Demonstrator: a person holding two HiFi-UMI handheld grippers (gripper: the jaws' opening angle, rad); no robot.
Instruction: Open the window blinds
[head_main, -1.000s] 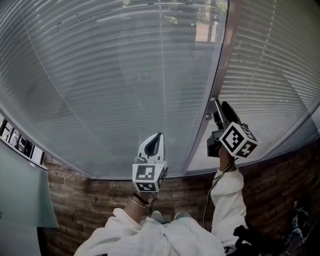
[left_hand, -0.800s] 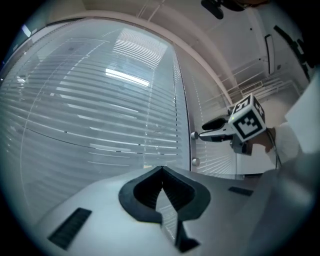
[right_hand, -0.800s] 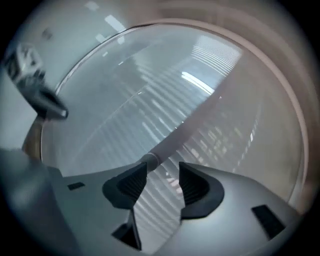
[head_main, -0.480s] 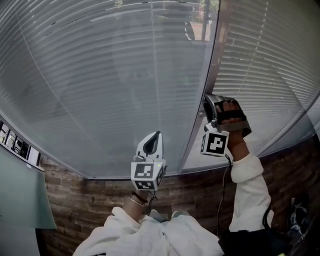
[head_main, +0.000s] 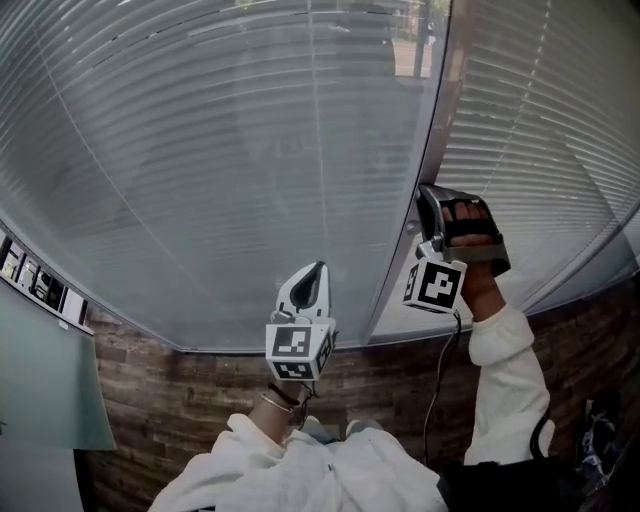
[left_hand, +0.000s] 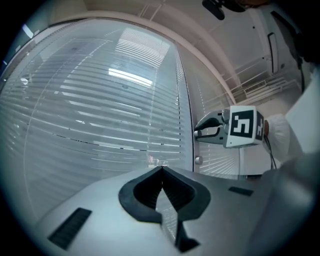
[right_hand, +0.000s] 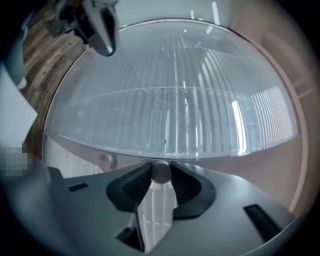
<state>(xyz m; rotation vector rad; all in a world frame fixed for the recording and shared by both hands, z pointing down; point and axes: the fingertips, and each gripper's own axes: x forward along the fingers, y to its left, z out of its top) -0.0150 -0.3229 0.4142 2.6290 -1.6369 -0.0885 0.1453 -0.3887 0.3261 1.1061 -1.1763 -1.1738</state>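
The window blinds (head_main: 220, 150) hang slatted and closed across the wide pane, and a second blind (head_main: 540, 130) hangs to the right of a vertical frame post (head_main: 428, 140). My right gripper (head_main: 425, 198) is at that post. Its jaws have just been closing, and they now hold a small round knob (right_hand: 161, 171) with both pads against it. A second knob (right_hand: 106, 161) sits just beside it, also seen under the right gripper (left_hand: 197, 131) in the left gripper view. My left gripper (head_main: 312, 272) hangs lower, in front of the wide blind, shut with nothing in it (left_hand: 161, 170).
A brick wall (head_main: 180, 400) runs below the window sill. A pale panel (head_main: 40, 410) and a narrow ledge with small items (head_main: 30, 275) stand at the left. A cable (head_main: 438, 400) hangs from the right gripper along the sleeve.
The right gripper has risen a little to the frame post and rolled over, its marker cube now below the jaws. The left gripper has kept still.
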